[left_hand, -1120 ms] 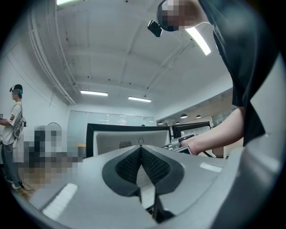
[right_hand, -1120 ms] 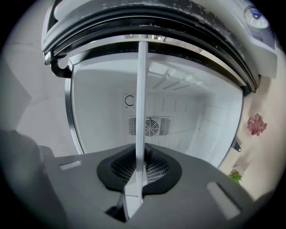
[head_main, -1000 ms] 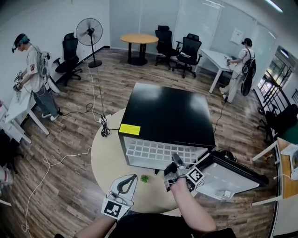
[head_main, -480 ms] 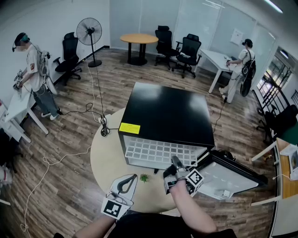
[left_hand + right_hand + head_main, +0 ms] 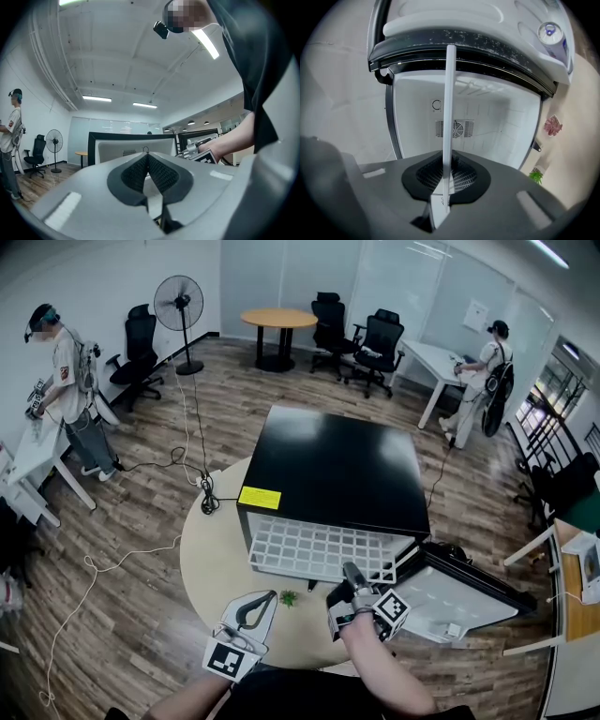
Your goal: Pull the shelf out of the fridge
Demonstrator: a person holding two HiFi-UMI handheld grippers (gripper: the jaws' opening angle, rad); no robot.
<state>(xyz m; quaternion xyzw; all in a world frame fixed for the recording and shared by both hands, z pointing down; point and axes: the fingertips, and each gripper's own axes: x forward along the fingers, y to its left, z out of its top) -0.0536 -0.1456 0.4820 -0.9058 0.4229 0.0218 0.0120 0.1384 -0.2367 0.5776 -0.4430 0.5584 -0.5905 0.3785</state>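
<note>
A black mini fridge [image 5: 333,470] lies on a round table [image 5: 214,559] with its door [image 5: 464,601] swung open to the right. A white grid shelf [image 5: 319,549] sticks partway out of its front. My right gripper [image 5: 347,570] is shut on the shelf's front edge. In the right gripper view the shelf [image 5: 450,103] shows edge-on as a white bar running from the right gripper [image 5: 449,161] into the fridge's white interior [image 5: 487,126]. My left gripper [image 5: 267,597] hovers over the table to the left, apart from the fridge. The left gripper [image 5: 147,157] is shut on nothing.
A small green sprig [image 5: 291,598] lies on the table between the grippers, and a pink item [image 5: 553,125] sits beside the fridge. A can [image 5: 548,33] sits in the door. Cables, a fan [image 5: 180,304], chairs and two people at desks surround the table.
The shelf has slid further out of the fridge toward me, with the right gripper drawing back along with it. The left gripper has stayed put.
</note>
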